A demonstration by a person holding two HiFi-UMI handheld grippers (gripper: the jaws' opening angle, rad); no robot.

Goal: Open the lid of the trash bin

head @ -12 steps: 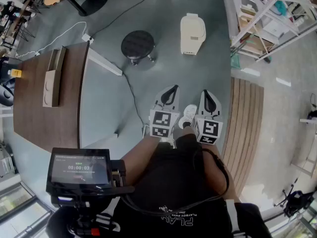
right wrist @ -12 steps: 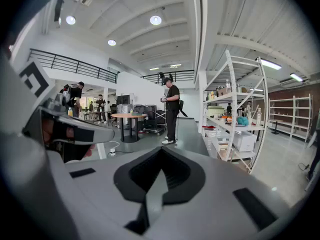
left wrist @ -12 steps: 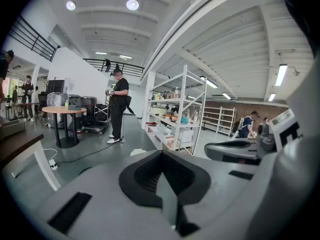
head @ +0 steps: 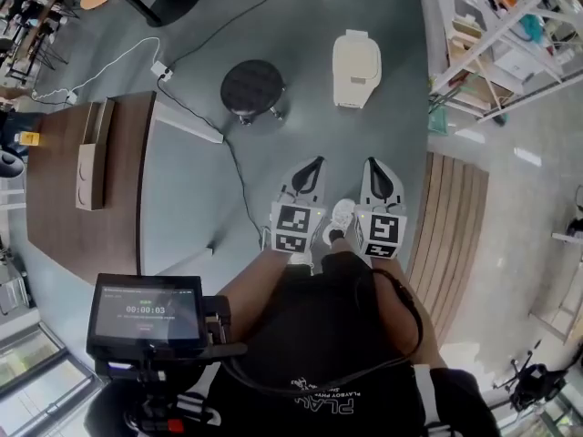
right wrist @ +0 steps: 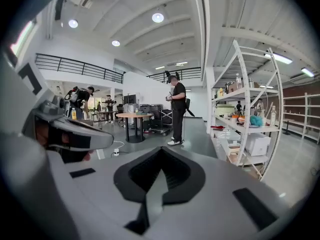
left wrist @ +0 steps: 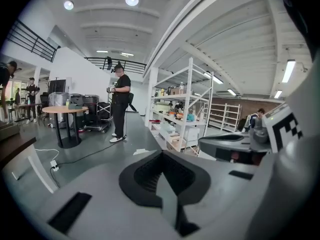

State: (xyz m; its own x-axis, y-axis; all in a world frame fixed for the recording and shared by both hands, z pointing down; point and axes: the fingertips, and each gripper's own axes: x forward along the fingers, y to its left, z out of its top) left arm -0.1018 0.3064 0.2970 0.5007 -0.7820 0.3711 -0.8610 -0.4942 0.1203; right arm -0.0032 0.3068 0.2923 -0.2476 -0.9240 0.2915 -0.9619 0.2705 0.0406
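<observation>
**Cream bin ahead, lid down, both grippers closed**

Cream and smooth-sided, the bin stands on the grey floor in front of the person, just right of a round black stool and well apart from both grippers. Its lid lies flat and looks shut. A small tab shows at its far end; whether that is a hinge or a handle cannot be told from above.

The left gripper and right gripper are held side by side, close to the body, tips toward the bin. In each gripper view the dark pads meet with nothing between them, so both are closed and empty. Those views look out level across the hall and do not show the bin.

By its look the bin is moulded plastic: probably light, stiff and rather slippery, with a lid that swings on one edge. A light bin may slide or tip if the lid is dragged sideways, so the lift should go straight up. The best hold is likely the lid's free edge, opposite the hinge. Which end that is needs a closer look. Either the jaws part to pinch the lip, or a closed tip hooks under it. The approach is not yet made.
</observation>
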